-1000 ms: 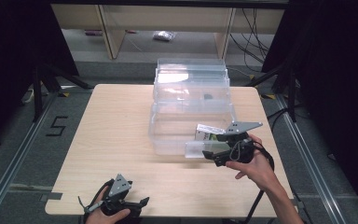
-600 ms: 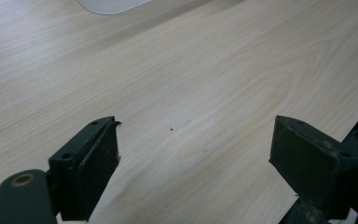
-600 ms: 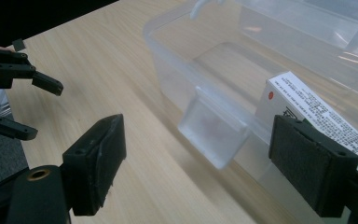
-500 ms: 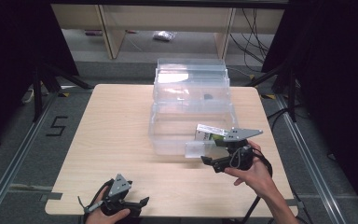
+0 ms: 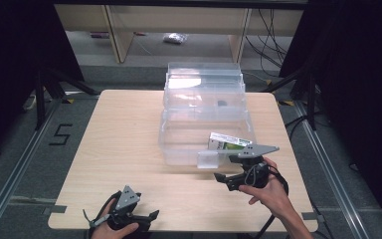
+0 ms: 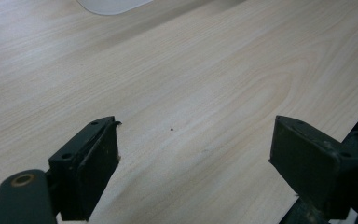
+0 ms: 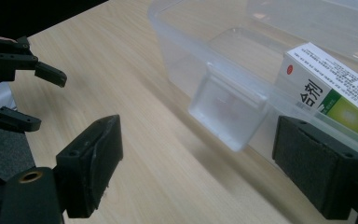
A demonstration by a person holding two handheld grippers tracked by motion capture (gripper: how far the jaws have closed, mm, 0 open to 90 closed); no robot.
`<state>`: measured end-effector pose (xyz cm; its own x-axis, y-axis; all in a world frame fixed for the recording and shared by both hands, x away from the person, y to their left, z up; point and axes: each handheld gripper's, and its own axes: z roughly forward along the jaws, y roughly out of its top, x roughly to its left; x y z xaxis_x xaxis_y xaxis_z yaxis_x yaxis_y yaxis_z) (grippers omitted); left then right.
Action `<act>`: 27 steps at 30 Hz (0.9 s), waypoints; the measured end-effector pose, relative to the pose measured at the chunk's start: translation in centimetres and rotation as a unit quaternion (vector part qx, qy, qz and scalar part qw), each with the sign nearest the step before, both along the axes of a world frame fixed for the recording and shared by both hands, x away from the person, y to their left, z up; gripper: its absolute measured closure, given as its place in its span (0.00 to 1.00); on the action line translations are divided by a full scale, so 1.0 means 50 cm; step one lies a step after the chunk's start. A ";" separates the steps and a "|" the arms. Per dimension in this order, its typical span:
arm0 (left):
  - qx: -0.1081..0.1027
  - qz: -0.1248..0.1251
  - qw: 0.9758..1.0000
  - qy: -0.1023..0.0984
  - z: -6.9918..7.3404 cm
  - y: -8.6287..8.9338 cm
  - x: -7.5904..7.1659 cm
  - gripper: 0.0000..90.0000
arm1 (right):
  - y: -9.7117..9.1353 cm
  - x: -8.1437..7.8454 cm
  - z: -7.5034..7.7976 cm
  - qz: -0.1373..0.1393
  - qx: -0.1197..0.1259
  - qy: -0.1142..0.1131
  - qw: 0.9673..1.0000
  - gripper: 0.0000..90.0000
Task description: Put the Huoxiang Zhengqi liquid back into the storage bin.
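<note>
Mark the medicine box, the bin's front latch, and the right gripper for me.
medicine box (image 7: 328, 91): right gripper view, on its white printed face, inside the bin.
front latch (image 7: 226, 112): right gripper view, middle of the clear flap on the bin's front wall.
right gripper (image 5: 225, 180): high view, between its open fingertips.

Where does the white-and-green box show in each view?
High view: white-and-green box lies inside the clear bin, front right, just beyond the right tool.
Left gripper view: not in it.
Right gripper view: right edge, behind the bin wall.
Shared landmark: the bin's front latch.
</note>
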<state>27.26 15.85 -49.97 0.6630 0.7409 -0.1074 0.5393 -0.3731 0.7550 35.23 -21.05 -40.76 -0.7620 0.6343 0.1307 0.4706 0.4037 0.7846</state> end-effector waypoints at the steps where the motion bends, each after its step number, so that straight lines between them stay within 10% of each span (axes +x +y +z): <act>1: 0.000 0.000 1.000 0.000 0.000 0.000 0.000 0.16 | 0.000 0.000 0.000 0.000 0.000 0.000 1.000 0.19; 27: 0.001 0.001 1.000 0.000 -0.001 -0.001 -0.001 0.16 | -0.019 -0.044 -0.074 0.004 0.009 -0.003 1.000 0.19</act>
